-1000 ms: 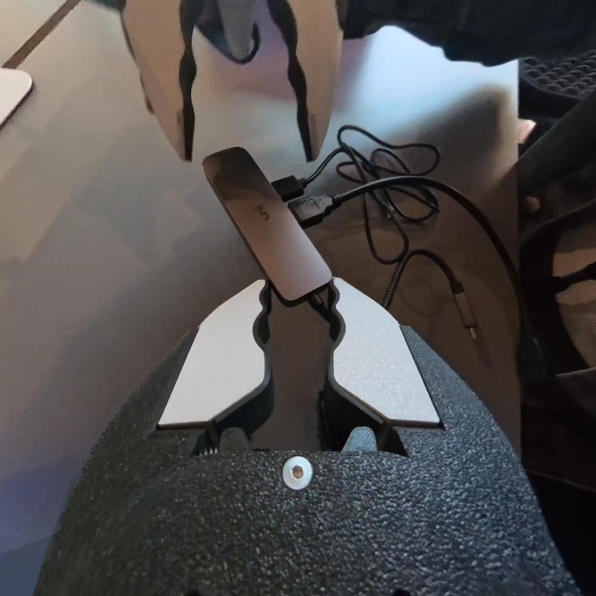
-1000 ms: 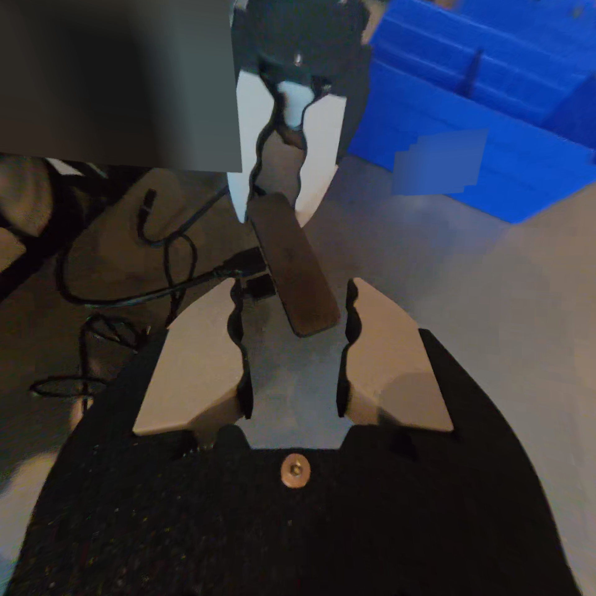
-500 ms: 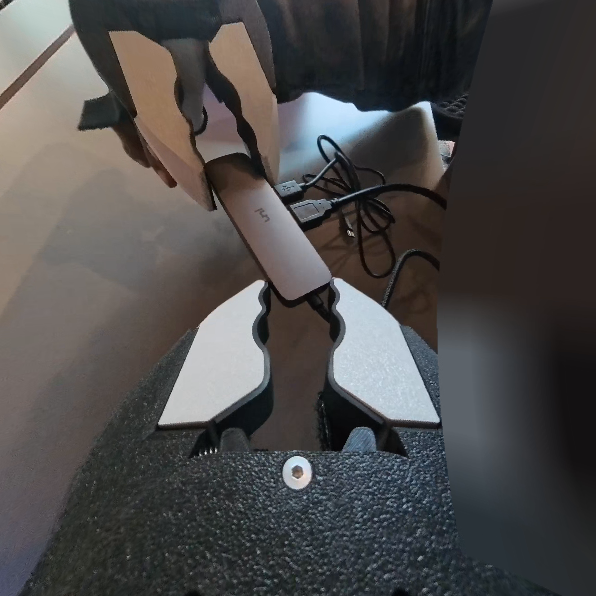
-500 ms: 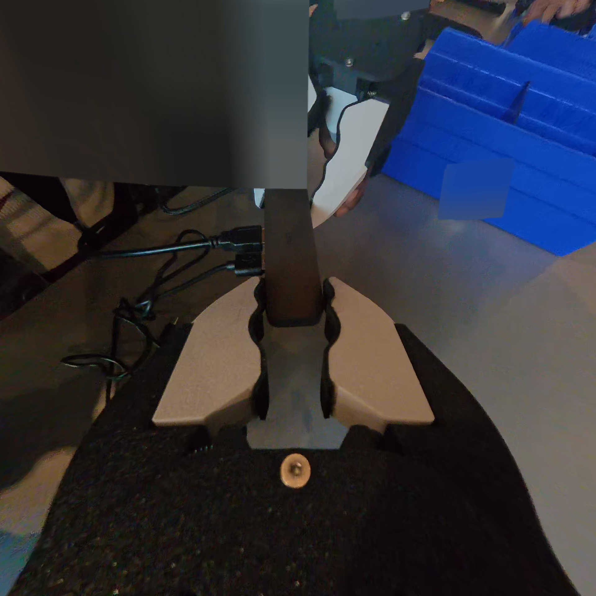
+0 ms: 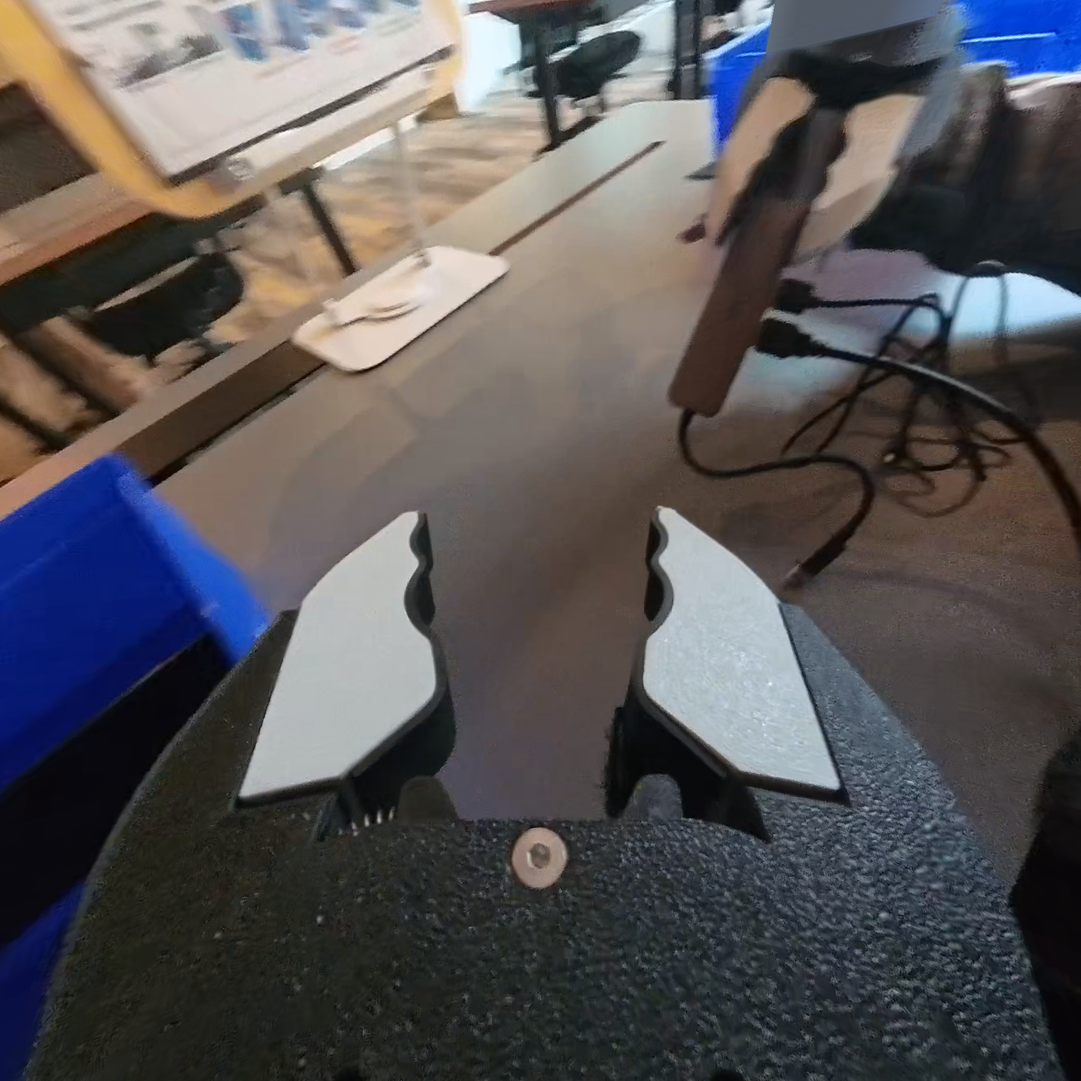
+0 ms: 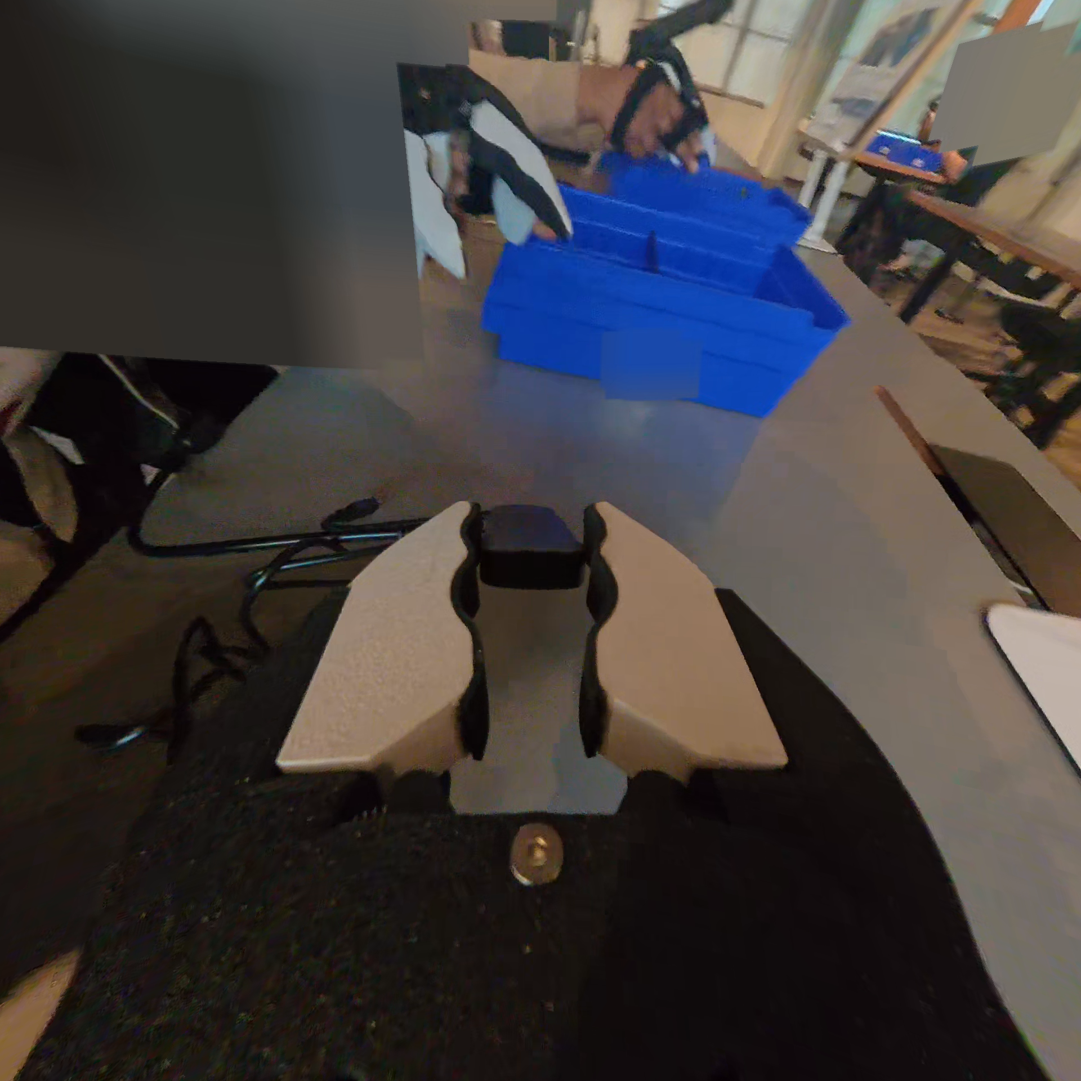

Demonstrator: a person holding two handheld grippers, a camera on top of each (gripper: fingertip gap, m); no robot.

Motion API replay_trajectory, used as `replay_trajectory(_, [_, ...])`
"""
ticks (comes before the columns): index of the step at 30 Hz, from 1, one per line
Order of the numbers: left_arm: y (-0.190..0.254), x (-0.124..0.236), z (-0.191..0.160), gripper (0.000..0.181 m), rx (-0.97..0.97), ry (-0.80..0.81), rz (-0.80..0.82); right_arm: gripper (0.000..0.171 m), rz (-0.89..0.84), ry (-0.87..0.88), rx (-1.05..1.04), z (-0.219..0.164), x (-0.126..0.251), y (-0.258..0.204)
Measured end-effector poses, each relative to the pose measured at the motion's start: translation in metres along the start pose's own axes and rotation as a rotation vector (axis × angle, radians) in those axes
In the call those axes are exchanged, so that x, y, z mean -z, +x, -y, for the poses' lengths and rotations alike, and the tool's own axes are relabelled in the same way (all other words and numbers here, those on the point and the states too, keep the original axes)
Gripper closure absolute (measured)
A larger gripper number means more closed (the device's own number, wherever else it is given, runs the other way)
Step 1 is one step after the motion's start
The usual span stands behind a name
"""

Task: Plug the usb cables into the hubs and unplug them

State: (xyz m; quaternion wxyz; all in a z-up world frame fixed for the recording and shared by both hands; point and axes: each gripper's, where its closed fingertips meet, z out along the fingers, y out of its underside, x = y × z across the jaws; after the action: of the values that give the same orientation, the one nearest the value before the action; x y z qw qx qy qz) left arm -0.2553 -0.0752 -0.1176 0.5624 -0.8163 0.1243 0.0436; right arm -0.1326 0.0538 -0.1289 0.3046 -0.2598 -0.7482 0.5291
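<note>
- Left wrist view showed the left gripper [image 5: 537,561] had released the slim dark rectangular hub [image 5: 738,304]; jaws stood wide, empty.
- Right gripper [image 6: 531,547] alone clamped the hub above the grey table [image 5: 526,374], two black cable plugs [image 5: 787,319] seated, probably ready for unplugging.

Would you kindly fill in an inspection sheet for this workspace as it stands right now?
Surface: dark table, mostly bare.
Job's things: hub held up off the table, two plugs in its side.
Clutter: blue bin; white stand base.
Grippers: left gripper empty, jaws apart; right gripper clamped on the hub's end.
Cables: black cables trailing loose on the table.
Surroundings: other tables, chairs, people at the bin.
</note>
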Motion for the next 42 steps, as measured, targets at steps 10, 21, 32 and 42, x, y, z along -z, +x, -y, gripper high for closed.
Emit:
replay_trajectory(10, [-0.102, 0.124, -0.033, 0.090, 0.296, 0.000, 0.441, 0.138, -0.143, -0.010, -0.097, -0.021, 0.015, 0.004])
replay_trajectory(21, [-0.137, 0.131, -0.060, 0.144, -0.193, -0.318, 0.284, 0.138, -0.145, 0.018, -0.124, -0.024, 0.016, 0.005])
replay_trajectory(32, [-0.148, 0.104, -0.137, 0.145, -0.141, -0.969, -0.424, 0.138, -0.140, 0.044, -0.133, -0.025, 0.021, 0.005])
replay_trajectory(42, [-0.136, 0.071, -0.174, 0.122, -0.317, -1.106, -0.384, 0.138, -0.154, 0.058, -0.148, -0.026, 0.027, 0.010])
